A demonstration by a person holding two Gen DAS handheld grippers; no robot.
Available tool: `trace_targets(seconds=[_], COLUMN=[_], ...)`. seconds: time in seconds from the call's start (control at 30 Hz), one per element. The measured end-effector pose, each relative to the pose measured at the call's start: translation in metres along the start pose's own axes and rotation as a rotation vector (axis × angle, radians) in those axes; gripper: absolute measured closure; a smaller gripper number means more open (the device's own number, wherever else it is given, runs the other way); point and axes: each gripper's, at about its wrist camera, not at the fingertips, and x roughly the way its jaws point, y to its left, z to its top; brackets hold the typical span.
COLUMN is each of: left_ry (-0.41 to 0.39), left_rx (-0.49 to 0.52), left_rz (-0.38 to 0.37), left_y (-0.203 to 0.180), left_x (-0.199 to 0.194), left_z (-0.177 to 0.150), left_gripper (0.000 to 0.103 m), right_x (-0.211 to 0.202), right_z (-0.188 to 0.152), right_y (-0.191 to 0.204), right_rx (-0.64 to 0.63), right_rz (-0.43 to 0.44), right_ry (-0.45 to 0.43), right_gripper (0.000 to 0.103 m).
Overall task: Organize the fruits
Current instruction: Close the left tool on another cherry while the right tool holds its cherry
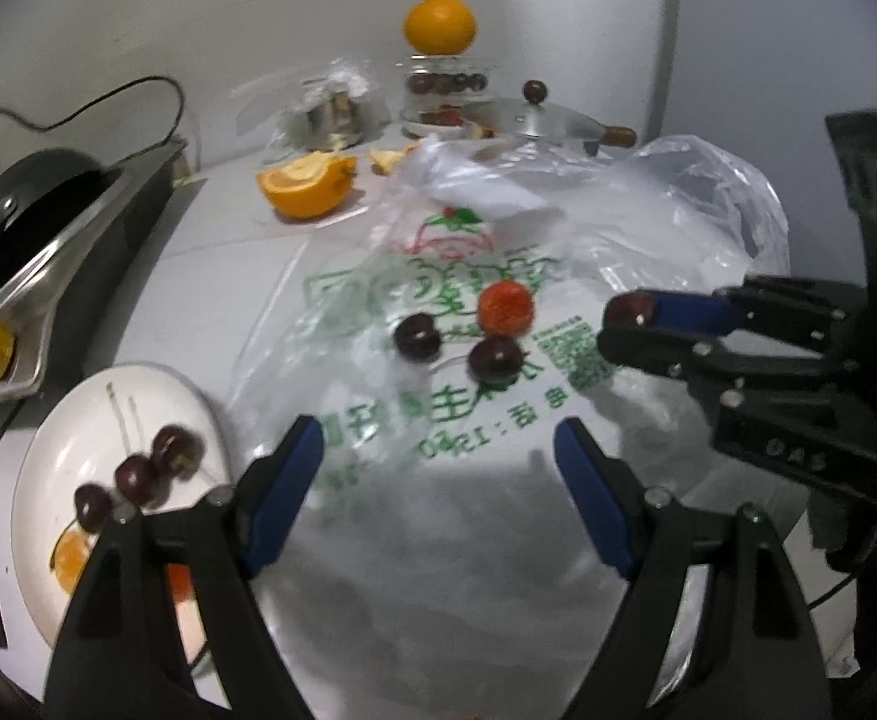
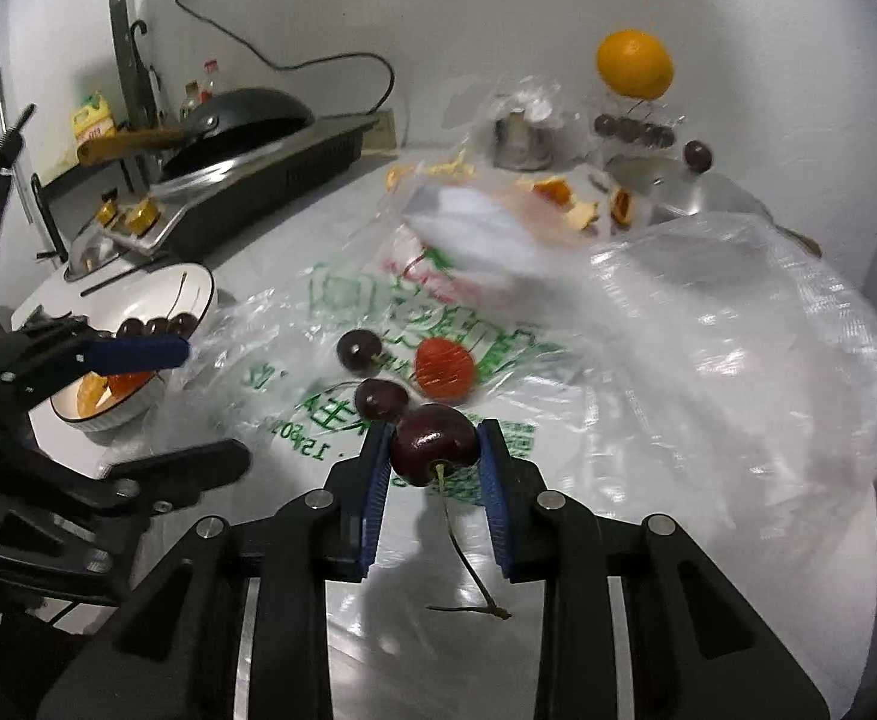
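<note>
My right gripper [image 2: 435,450] is shut on a dark cherry [image 2: 432,444], its stem hanging toward the camera; it also shows in the left wrist view [image 1: 627,321]. Two more cherries [image 1: 417,336] [image 1: 495,357] and a red strawberry [image 1: 505,307] lie on a clear printed plastic bag [image 1: 438,420]. My left gripper [image 1: 438,450] is open and empty above the bag, right of a white plate [image 1: 78,420] holding three cherries [image 1: 138,477] and orange pieces [image 1: 72,558]. The plate also shows in the right wrist view [image 2: 144,294].
A half orange [image 1: 309,183] lies behind the bag. A whole orange [image 1: 439,25] sits atop a glass jar [image 1: 445,99] by the wall, beside a metal lid [image 1: 534,120]. A stove with a black pan [image 1: 36,198] is at the left.
</note>
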Motion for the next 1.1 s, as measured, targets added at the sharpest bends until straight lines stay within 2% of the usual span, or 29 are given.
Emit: trace_targets(seconds=[0.2,0.4,0.5,0.57,0.63,0.73,0.87,1.03,1.1], left_ry=[0.004,0.020,0.037,0.052,0.063,0.074,0.085,0.081,0.081], left_rx=[0.043,0.073,0.095,0.106,0.105,0.099,0.087,0.084,0.079], left_rz=[0.000,-0.009,-0.014,-0.011,-0.021,-0.027,-0.028,-0.030,-0.033], left_y=[-0.018,-0.027,-0.030,-0.032,-0.033,-0.034,-0.033,-0.030,-0.027], left_x=[0.020,0.044,0.055,0.063,0.069,0.077,0.082,0.082,0.081], left_z=[0.012,0.023,0.027,0.028,0.028,0.028,0.027,0.028,0.028], left_gripper=[0.022,0.024,0.034,0.035,0.042,0.046,0.053,0.070,0.073], right_x=[-0.015,-0.013,-0.011,-0.009,-0.006,-0.001,0.000,0.000,0.000], right_z=[0.002,0.000,-0.003,-0.004,-0.005,-0.006,-0.007,-0.006,-0.005], right_y=[-0.020,-0.032,-0.037,-0.040,-0.042,-0.045,-0.046,-0.047,-0.047], right_rx=[0.035,0.056,0.064,0.072,0.079,0.083,0.079,0.075,0.073], right_rz=[-0.007,0.008,0.013,0.018,0.029,0.036,0.041,0.037,0.034], right_ry=[-0.065,-0.074,-0.071,-0.069,-0.065,-0.053,-0.049,-0.051,-0.050], right_gripper=[0.072,0.072,0.072,0.072,0.072,0.072,0.072,0.072,0.072])
